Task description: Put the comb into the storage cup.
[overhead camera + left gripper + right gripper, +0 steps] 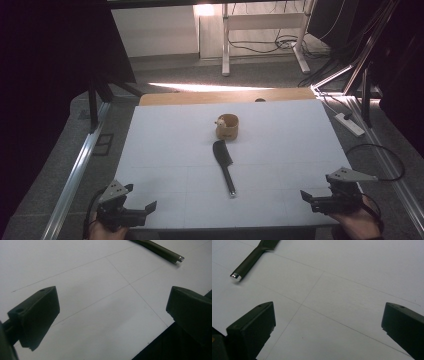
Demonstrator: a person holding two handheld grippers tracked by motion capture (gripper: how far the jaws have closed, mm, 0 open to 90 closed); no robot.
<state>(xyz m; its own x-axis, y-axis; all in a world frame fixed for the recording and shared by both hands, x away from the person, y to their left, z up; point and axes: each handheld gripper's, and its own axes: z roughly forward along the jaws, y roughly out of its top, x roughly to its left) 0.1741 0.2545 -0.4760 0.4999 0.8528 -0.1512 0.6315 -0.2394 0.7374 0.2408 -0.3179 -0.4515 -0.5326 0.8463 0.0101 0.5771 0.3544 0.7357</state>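
A black utensil with a broad head and a slim metal-tipped handle lies in the middle of the white table, handle toward the front. Just behind it stands a small tan cup with a pale object at its rim. My left gripper hovers at the front left corner, open, with bare table between its jaws; the left gripper view catches the utensil's handle end far off. My right gripper is at the front right, open over bare table, with the utensil's handle at upper left in the right gripper view.
Metal rails run along both sides of the table. A wooden board edges the far side. A power strip and cables lie on the floor at the right. A dark screen stands at the far left.
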